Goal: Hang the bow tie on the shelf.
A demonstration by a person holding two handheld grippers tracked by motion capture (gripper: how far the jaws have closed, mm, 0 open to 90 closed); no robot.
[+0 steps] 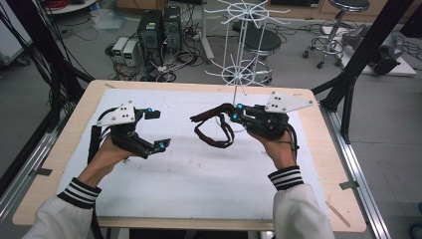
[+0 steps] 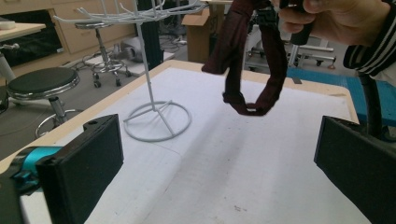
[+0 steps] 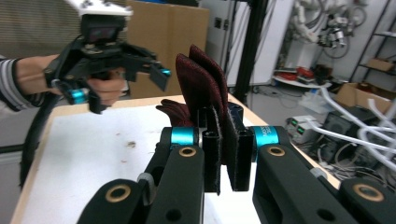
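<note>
A dark maroon fabric band hangs in a loop above the white mat. My right gripper is shut on one end of it. In the right gripper view the jaws pinch the band, which stands up between them. My left gripper is held open at the left, apart from the band, with nothing in it. In the left gripper view its black jaws stand wide apart, and the band dangles ahead from the person's right hand.
A white wire rack stands at the far edge of the table, its ring base on the mat. The wooden table edge borders the mat. Stools, computers and cables lie on the floor beyond.
</note>
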